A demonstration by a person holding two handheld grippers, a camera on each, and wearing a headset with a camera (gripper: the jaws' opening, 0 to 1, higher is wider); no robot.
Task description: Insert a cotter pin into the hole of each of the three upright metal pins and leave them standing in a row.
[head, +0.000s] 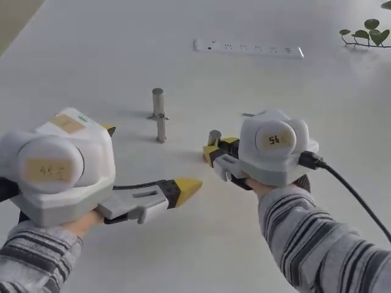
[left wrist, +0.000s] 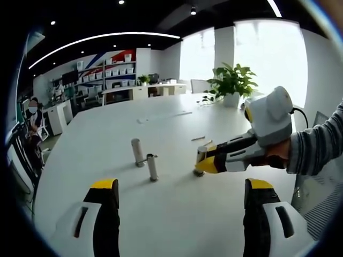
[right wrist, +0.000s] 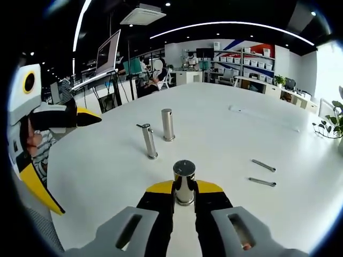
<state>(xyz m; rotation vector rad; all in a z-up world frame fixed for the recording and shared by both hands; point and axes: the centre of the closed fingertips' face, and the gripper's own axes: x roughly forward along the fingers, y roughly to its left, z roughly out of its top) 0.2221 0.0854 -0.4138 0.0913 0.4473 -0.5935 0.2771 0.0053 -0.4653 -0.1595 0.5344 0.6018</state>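
While left hand-held gripper (left wrist: 182, 185) hovers agape, right hand-held gripper (right wrist: 185, 189) apparently clamps pin (right wrist: 184, 170).

We hold our left gripper (head: 146, 160) out in front of us with its jaws wide apart. Our right gripper (head: 218, 148) points toward the left one, and its jaws squeeze a metal pin (head: 214, 137). Our sleeves (head: 317, 238) are striped.

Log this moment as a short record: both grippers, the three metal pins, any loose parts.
left gripper: open, holding nothing
right gripper: shut on the nearest pin
middle pin: upright, small piece sticking out near its top, likely a cotter pin
far pin: upright, no cotter pin seen
loose cotter pins: two, flat on the table
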